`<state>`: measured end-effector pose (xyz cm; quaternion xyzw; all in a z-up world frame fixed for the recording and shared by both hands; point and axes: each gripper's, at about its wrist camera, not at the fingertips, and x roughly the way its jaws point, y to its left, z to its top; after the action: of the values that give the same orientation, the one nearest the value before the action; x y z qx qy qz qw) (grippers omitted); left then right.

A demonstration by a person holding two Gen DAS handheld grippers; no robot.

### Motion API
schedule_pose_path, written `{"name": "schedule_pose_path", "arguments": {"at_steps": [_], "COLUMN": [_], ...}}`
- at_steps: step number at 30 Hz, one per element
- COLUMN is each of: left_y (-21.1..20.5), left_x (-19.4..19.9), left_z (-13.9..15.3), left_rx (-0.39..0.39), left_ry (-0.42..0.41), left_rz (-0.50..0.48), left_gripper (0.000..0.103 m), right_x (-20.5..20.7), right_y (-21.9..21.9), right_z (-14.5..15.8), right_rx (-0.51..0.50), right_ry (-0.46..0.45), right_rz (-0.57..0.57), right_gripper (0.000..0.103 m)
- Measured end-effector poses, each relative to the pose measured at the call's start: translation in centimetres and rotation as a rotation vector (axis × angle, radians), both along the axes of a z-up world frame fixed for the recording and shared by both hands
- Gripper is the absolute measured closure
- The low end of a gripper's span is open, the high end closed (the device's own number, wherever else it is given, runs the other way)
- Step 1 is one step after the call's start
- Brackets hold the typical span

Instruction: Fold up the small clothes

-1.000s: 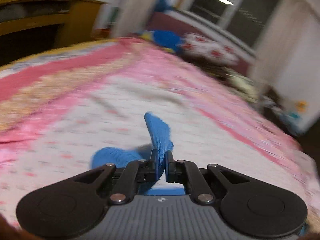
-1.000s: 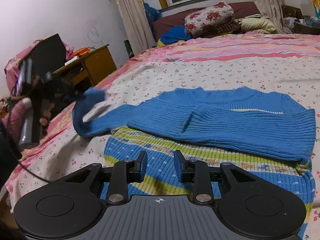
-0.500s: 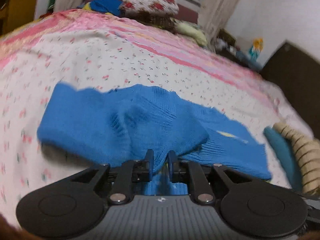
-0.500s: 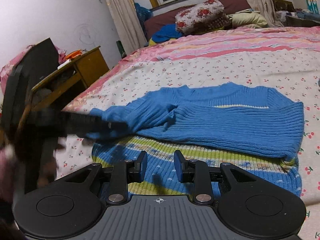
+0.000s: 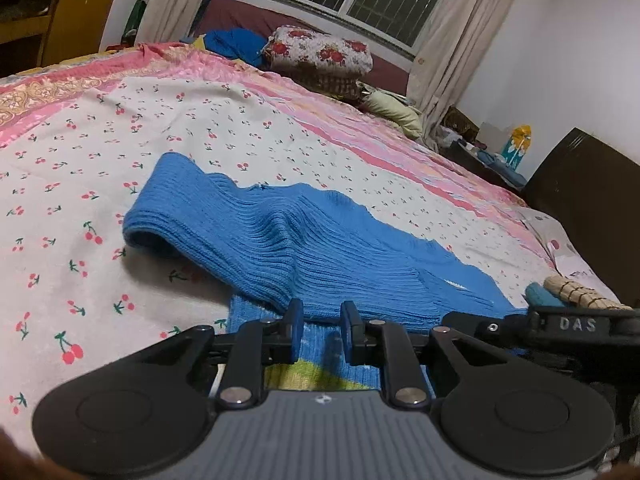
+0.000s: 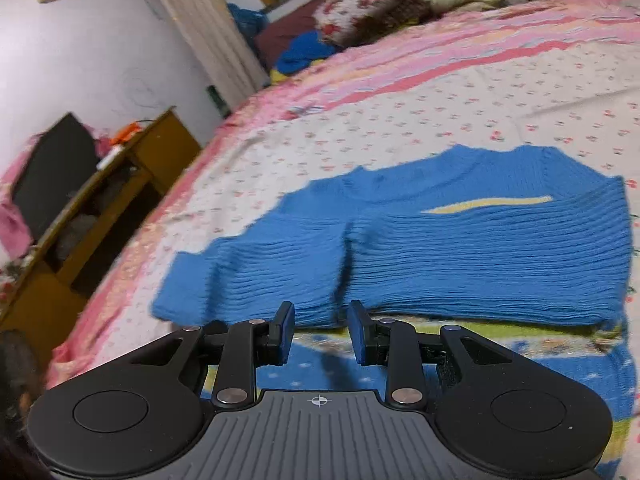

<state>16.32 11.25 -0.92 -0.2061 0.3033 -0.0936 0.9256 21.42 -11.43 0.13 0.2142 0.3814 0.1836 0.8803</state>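
Observation:
A small blue ribbed sweater (image 5: 320, 256) lies flat on the bed, both sleeves folded across its chest; it also shows in the right wrist view (image 6: 460, 248). Its lower part has green, yellow and blue stripes (image 6: 500, 340). My left gripper (image 5: 320, 332) is open and empty, just short of the folded left sleeve's edge. My right gripper (image 6: 320, 334) is open and empty over the striped hem, just short of the sleeve fold. Part of the right gripper's body (image 5: 576, 326) shows at the right of the left wrist view.
The bed has a cherry-print sheet (image 5: 100, 184) with pink borders. Pillows (image 5: 320, 52) and bedding are piled at the headboard under the window. A wooden desk (image 6: 120, 192) stands left of the bed. A dark footboard (image 5: 580, 200) is at the right.
My left gripper carried the left sleeve over the sweater's body, laid it down, opened and let go. My right gripper stayed open and moved closer to the sweater.

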Motion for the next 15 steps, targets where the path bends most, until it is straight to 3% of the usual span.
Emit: {"name": "schedule_pose_path", "arguments": {"at_steps": [4, 15], "left_y": [0.5, 0.8], "left_x": [-0.4, -0.8], "left_z": [0.1, -0.1], "left_rx": [-0.016, -0.026], "left_ry": [-0.023, -0.04], "left_rz": [0.005, -0.004], "left_gripper": [0.076, 0.074], "right_x": [0.9, 2.6], "right_y": [-0.3, -0.6], "right_z": [-1.3, -2.8], "right_rx": [0.119, 0.281], "right_ry": [0.086, 0.192], "right_rz": [-0.003, -0.1], "right_gripper": [0.073, 0.073]}}
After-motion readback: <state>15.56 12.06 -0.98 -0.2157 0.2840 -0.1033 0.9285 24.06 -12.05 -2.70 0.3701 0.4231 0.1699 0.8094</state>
